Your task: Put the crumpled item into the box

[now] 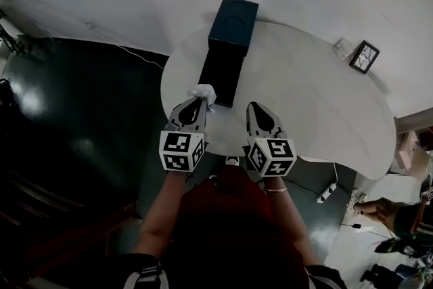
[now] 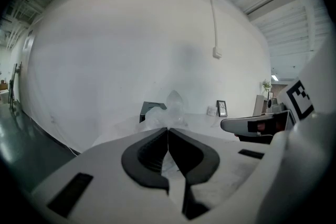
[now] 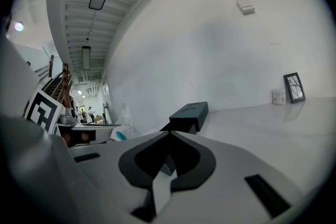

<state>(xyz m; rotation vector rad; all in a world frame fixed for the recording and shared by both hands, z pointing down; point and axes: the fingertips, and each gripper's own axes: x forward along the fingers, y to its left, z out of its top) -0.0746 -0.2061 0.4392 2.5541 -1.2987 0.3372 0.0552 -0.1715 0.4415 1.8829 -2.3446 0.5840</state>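
A white crumpled item [image 1: 203, 93] sticks out past the tips of my left gripper [image 1: 199, 101], which is shut on it just short of the near end of the dark blue box [image 1: 226, 51]. In the left gripper view the crumpled item [image 2: 169, 110] rises above the closed jaws of the left gripper [image 2: 168, 131] and partly hides the box [image 2: 149, 109]. My right gripper [image 1: 254, 107] is shut beside it, to the right of the box, with nothing held. In the right gripper view the box [image 3: 189, 113] lies ahead of the right gripper [image 3: 169, 136], with the crumpled item [image 3: 123, 122] at the left.
The box lies on a white rounded table [image 1: 318, 112] against a white wall. A small framed picture [image 1: 364, 56] and a small white cup [image 1: 343, 47] stand at the table's far right. A power strip [image 1: 326, 193] lies on the dark floor.
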